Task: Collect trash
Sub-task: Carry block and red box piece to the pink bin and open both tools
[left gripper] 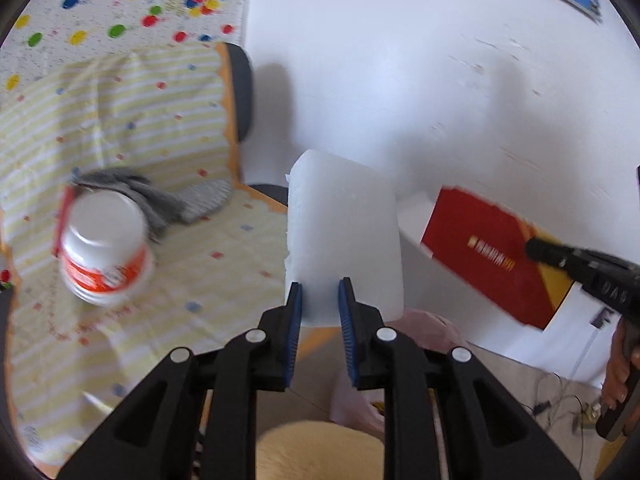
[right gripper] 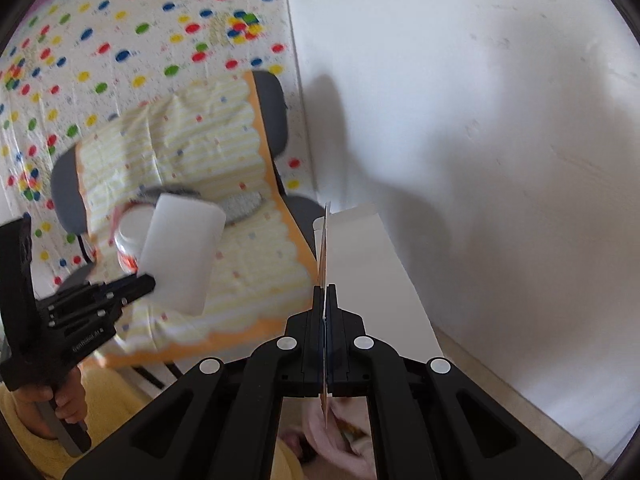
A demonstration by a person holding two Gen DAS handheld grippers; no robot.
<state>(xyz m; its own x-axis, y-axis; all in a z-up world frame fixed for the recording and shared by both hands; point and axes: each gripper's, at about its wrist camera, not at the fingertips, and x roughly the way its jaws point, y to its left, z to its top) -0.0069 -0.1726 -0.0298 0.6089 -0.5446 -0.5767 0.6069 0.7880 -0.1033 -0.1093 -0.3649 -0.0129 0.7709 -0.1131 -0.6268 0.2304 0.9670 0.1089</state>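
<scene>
The left gripper (left gripper: pixel 320 292) is clamped on the near end of a white foam block (left gripper: pixel 344 236), whose long axis runs straight ahead of the jaws, away from the hand; the right gripper (right gripper: pixel 325 292) is clenched flat on a thin red and yellow card (left gripper: pixel 488 252), seen edge-on ahead of its own fingers, so both hands are already loaded; below and just behind both grippers, close to the person's lap, lies a pink plastic bag (right gripper: pixel 340 436), apparently the trash bag, though its mouth is mostly hidden; it seems about equally near to either hand, and the likely next move is to swing each piece down and back over it; a white tub with an orange label (left gripper: pixel 106 248) lies ahead and left of the left gripper on a striped cloth (left gripper: pixel 168 120), beside a grey rag (left gripper: pixel 160 196), still uncollected.
</scene>
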